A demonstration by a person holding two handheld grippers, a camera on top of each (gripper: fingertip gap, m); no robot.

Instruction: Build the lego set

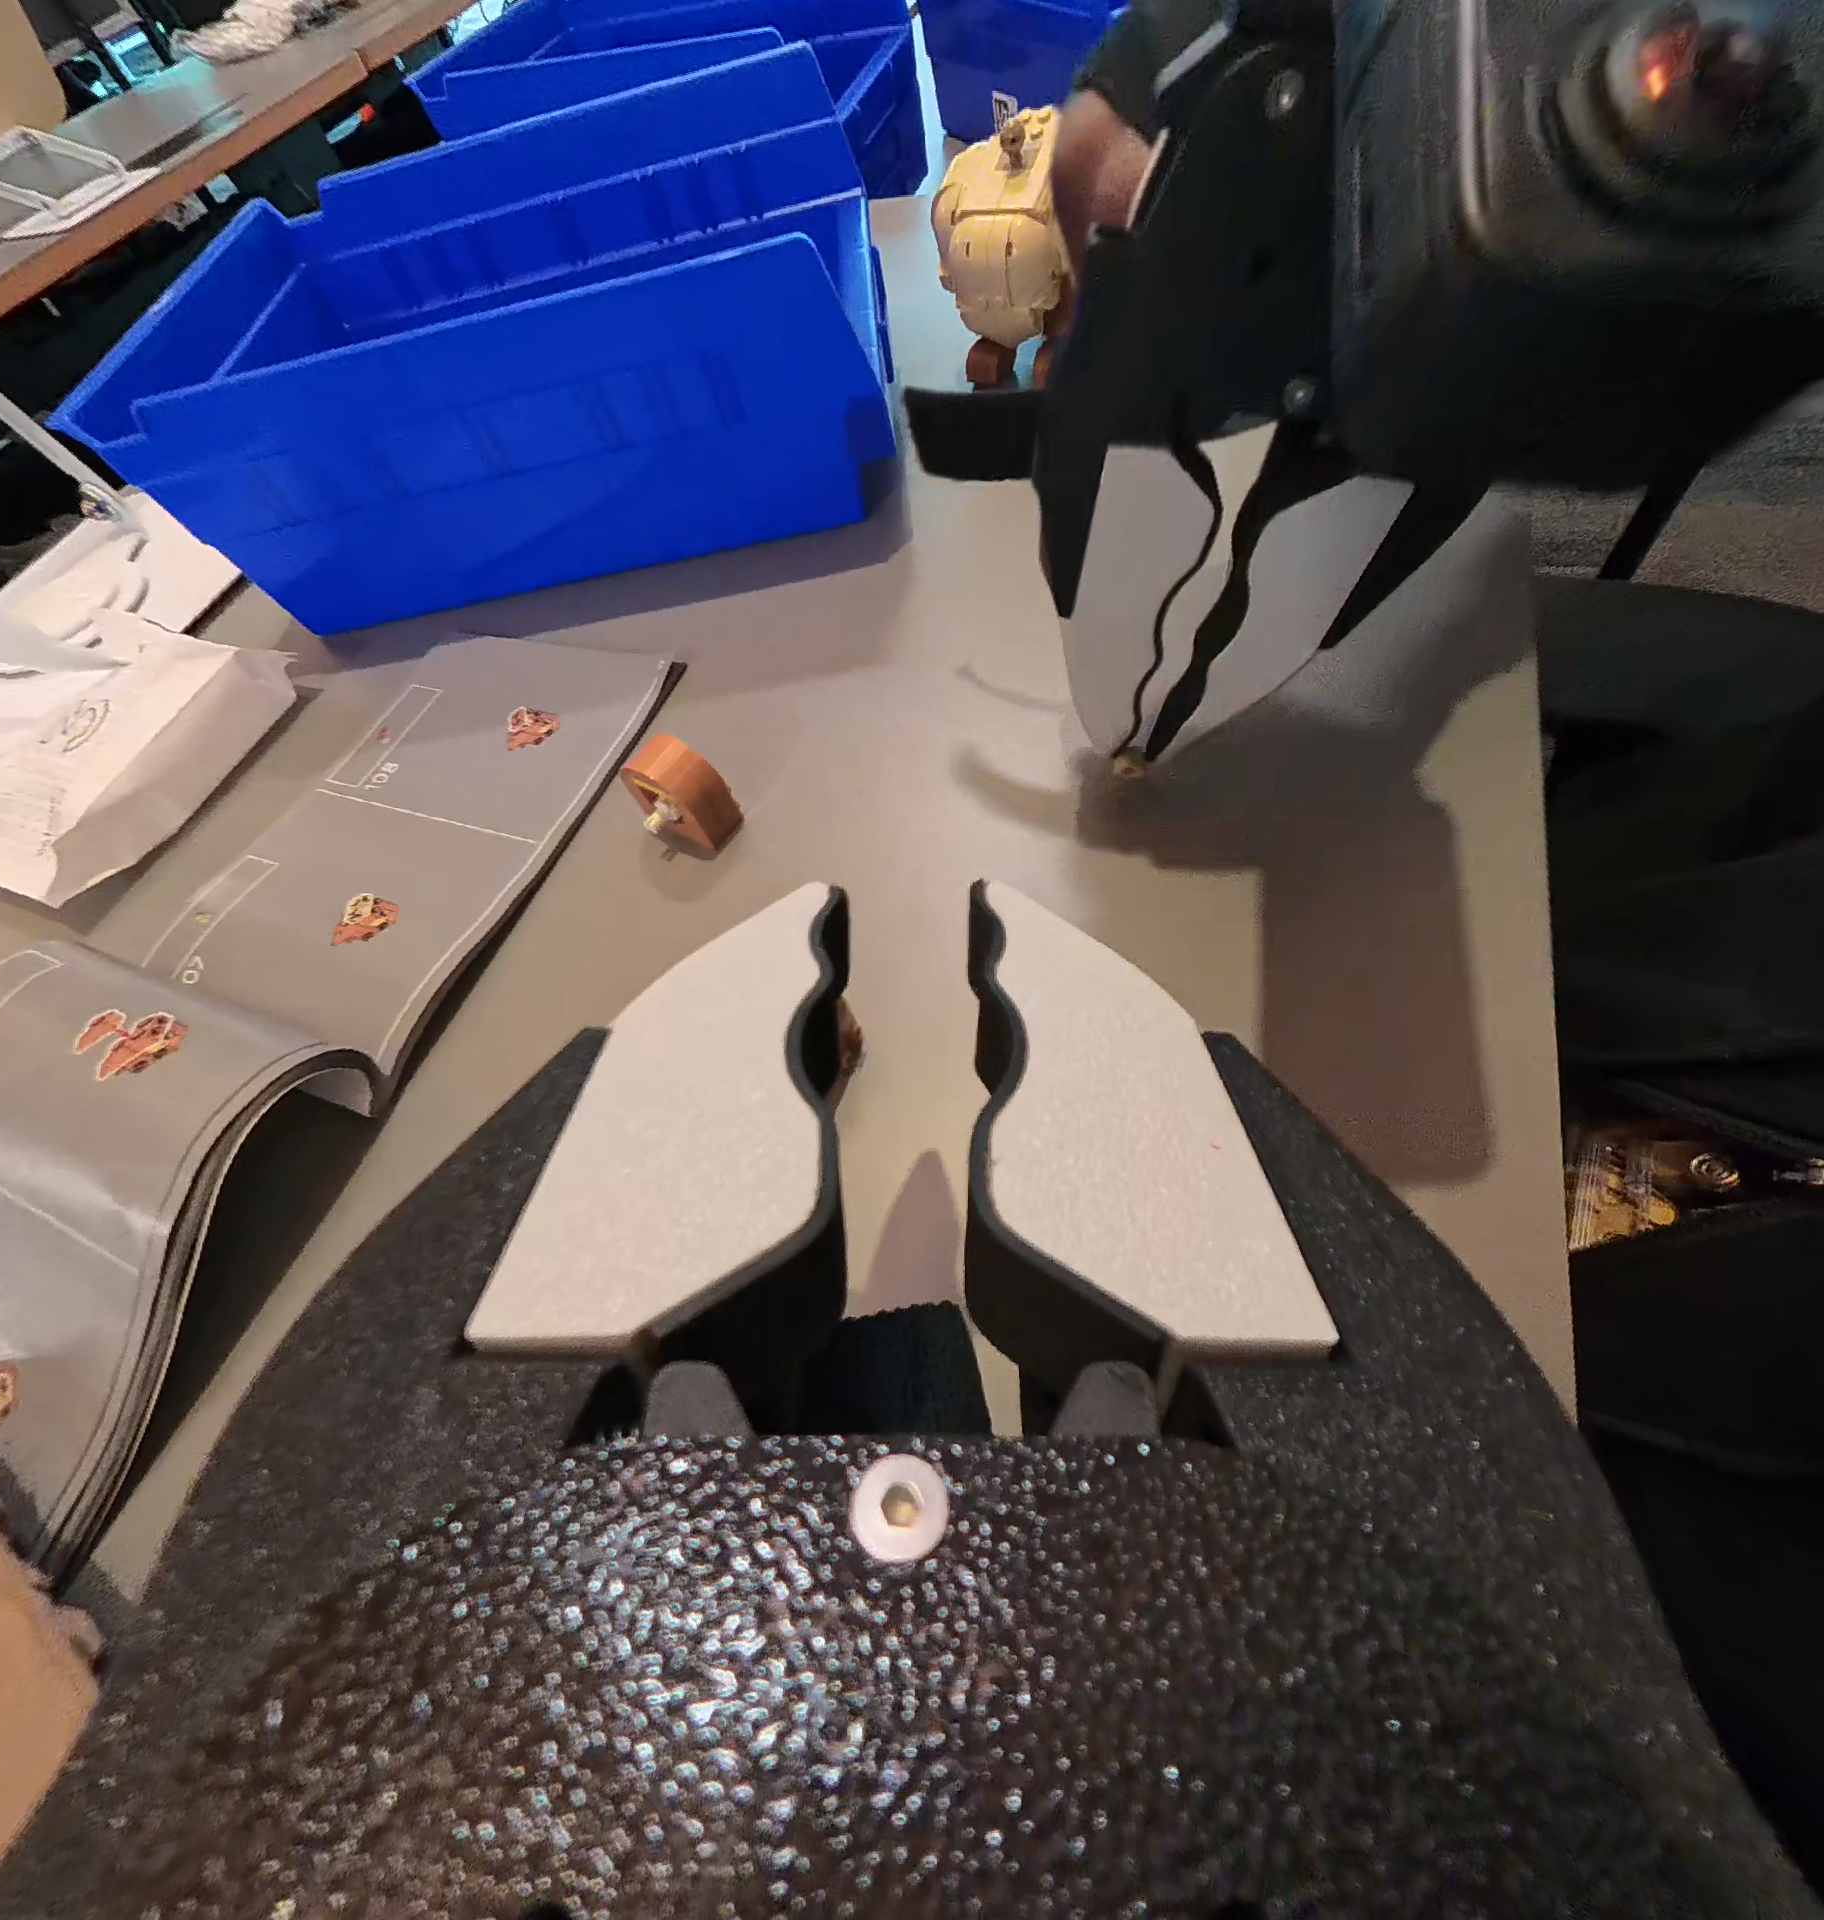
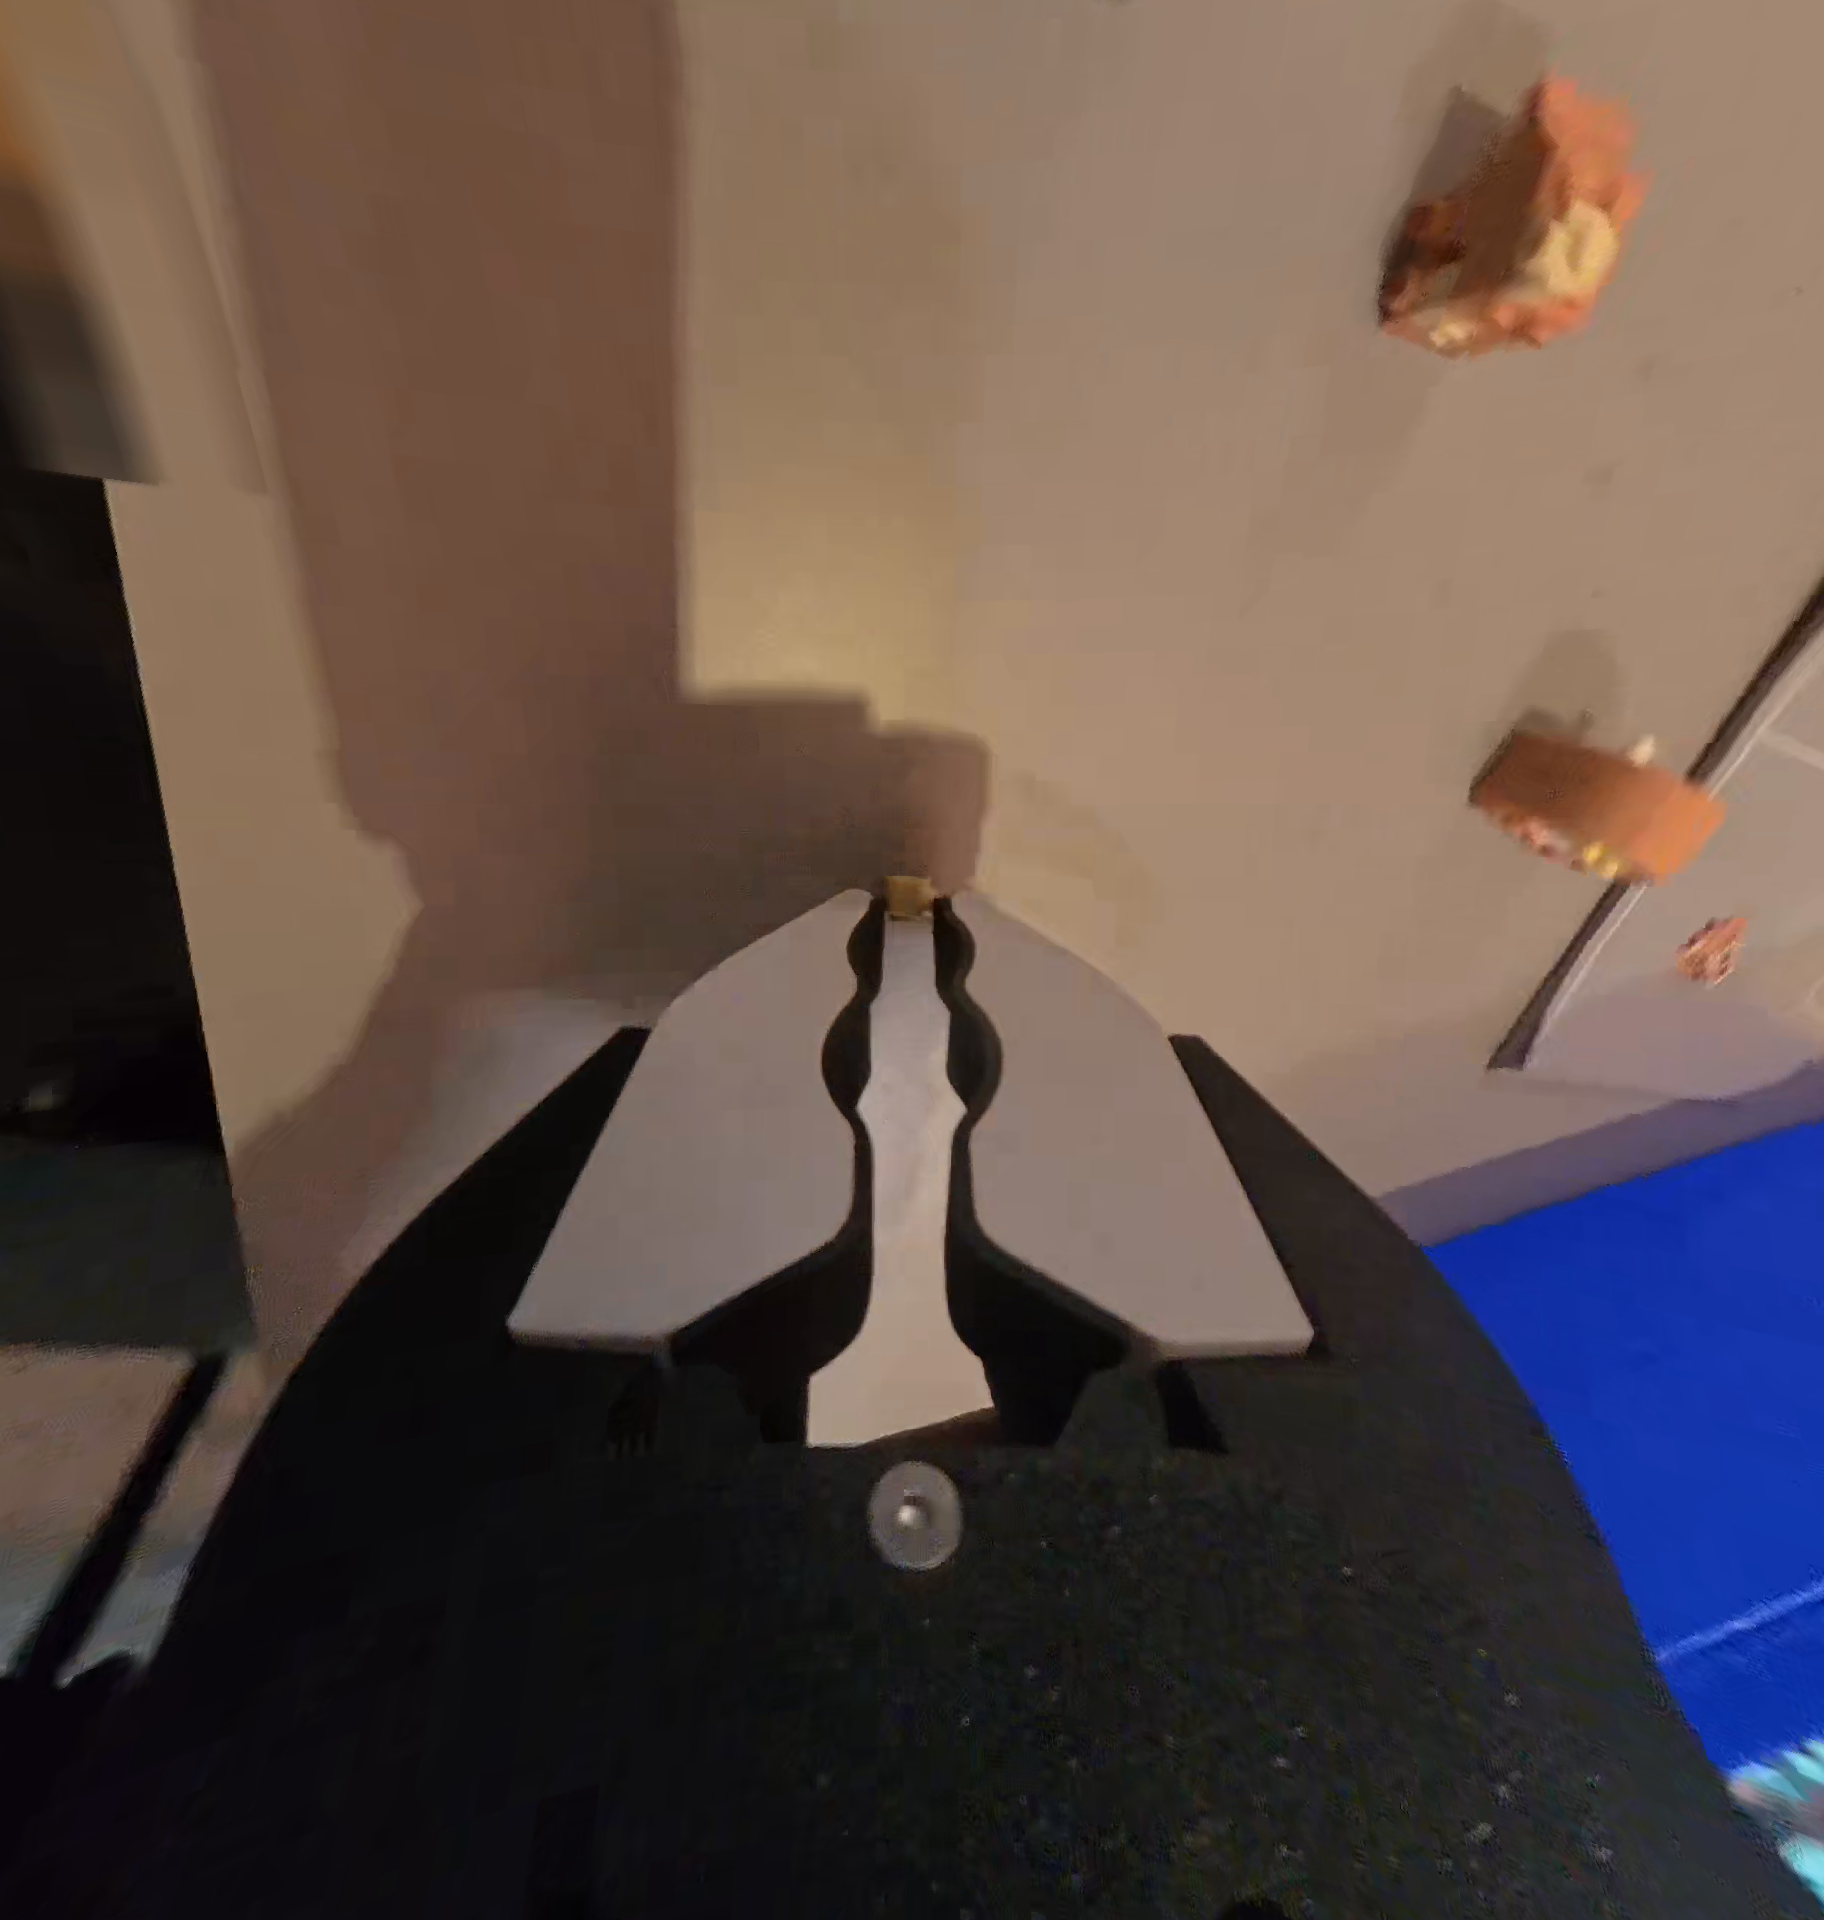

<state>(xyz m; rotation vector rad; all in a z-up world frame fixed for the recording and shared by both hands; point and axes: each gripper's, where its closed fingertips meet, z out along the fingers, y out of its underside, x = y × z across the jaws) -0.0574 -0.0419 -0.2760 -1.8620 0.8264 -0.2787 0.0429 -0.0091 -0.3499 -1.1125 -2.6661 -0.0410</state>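
My right gripper (image 2: 908,909) points down at the grey table (image 2: 1147,520), and its fingertips are shut on a small tan piece (image 2: 908,894) that rests on the table. The left wrist view shows the same: the right gripper (image 1: 1131,753) pinches the tan piece (image 1: 1129,766) at its very tips. My left gripper (image 1: 908,914) hovers low over the table (image 1: 887,707) with its fingers apart and bare table between them. A small brown bit (image 1: 848,1039) shows beside the left finger's inner notch, and the right finger is clear of it.
A brown rounded piece (image 1: 679,795) lies by an open booklet (image 1: 368,852). Blue bins (image 1: 534,416) stand behind, with a cream toy model (image 1: 996,249) beside them. White paper (image 1: 87,748) lies at the left. In the right wrist view, a brown cluster (image 2: 1510,218) and the brown piece (image 2: 1594,805) lie on the table. My right fingertips sit around 12 centimeters from my left ones.
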